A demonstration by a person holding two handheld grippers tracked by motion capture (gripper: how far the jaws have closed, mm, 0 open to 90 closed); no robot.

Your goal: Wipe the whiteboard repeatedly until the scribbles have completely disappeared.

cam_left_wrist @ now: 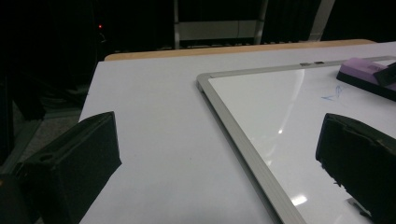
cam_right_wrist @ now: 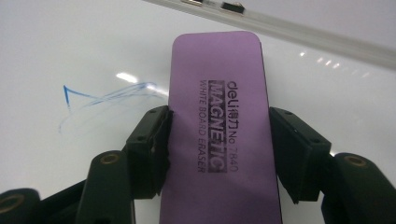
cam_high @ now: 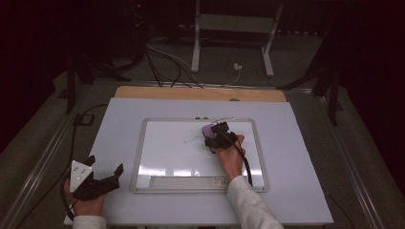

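A purple whiteboard eraser (cam_right_wrist: 219, 126) lies flat on the whiteboard (cam_high: 167, 157), and my right gripper (cam_right_wrist: 218, 144) is shut on its two long sides. In the high view the eraser (cam_high: 208, 129) sits near the board's top edge, right of centre. Faint blue marker strokes (cam_right_wrist: 93, 100) remain on the board just left of the eraser, and they show as a small smear (cam_high: 191, 140) from above. My left gripper (cam_high: 102, 167) rests on the table off the board's lower left corner, jaws wide apart with nothing between them; its own view shows the board's corner (cam_left_wrist: 203, 79) ahead.
The whiteboard has a silver frame (cam_high: 138, 162) and a pen tray (cam_high: 186, 182) along its near edge. It lies on a pale table top (cam_high: 296, 157) with a wooden strip (cam_high: 200, 93) at the far edge. Cables and a metal stand (cam_high: 229, 28) occupy the dark floor beyond.
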